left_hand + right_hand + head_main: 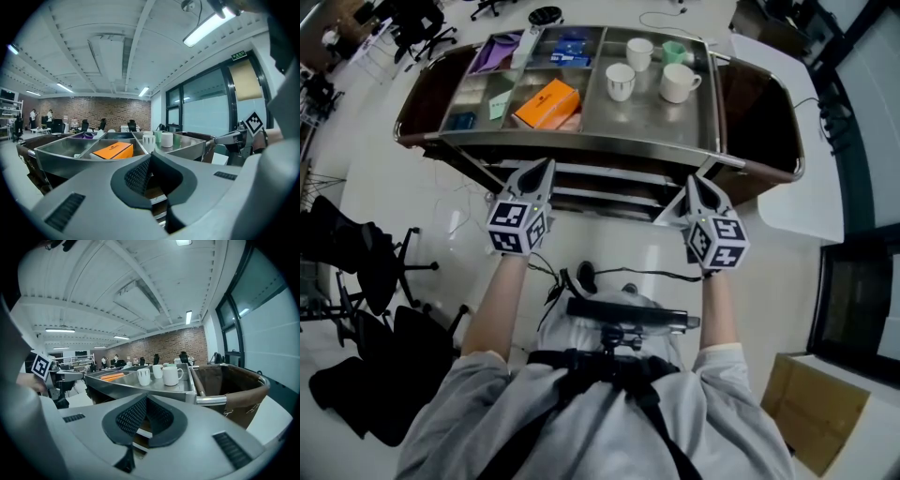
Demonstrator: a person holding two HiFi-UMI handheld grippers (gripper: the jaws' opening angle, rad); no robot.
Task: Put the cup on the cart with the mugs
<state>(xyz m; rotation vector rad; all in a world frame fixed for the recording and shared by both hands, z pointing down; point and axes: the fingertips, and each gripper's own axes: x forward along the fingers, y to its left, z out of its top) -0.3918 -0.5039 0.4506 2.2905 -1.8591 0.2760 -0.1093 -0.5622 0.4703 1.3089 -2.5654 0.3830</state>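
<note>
Both claws are shut and empty: left claw (547, 167) and right claw (693, 182) hang just short of the cart (581, 141). The green cup (674, 51) sits in the right bin among the mugs (679, 82). It's probably light, stiff, slick and breakable, so I'd pinch the rim wall.

My left gripper (150, 160) fills the bottom of the view. Its two jaws are pressed together at the tips, with nothing between them. Just past the tips, at eleven o'clock, an orange box (112, 150) lies in one compartment of the steel cart (61, 157). At twelve o'clock, in the next compartment, three vessels stand close together: a ribbed white cup (148, 139), a green cup (158, 136) behind it, and a white mug (167, 139) beside them. Something purple (84, 135) sits farther back at ten o'clock. My right gripper (220, 138) shows at three o'clock, beside the cart's edge, with its marker cube (254, 123) above it.
</note>
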